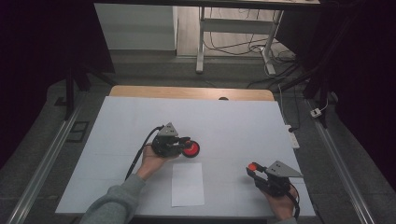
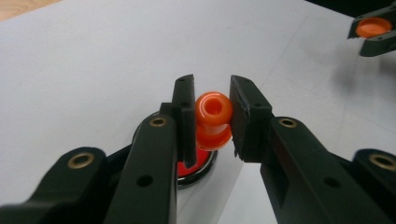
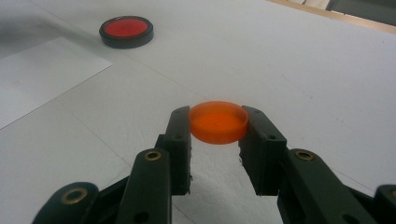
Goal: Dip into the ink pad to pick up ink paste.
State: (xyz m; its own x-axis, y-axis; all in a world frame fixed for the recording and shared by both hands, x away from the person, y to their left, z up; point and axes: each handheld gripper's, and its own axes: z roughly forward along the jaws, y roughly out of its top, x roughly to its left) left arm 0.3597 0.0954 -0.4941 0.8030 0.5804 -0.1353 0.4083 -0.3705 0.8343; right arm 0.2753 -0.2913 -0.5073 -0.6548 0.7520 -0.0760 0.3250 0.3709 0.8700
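The high view looks down and toward twelve o'clock over the whole bench (image 1: 140,121). Each gripper view sits close behind its own jaws; both share the red-centred black disc (image 3: 126,31), at eleven o'clock for the right.

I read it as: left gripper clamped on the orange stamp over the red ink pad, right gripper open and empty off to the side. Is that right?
Not quite. The right gripper is not open and empty: the right gripper view shows its jaws shut on an orange disc. The rest holds: the left gripper is clamped on the orange stamp over the red ink pad.
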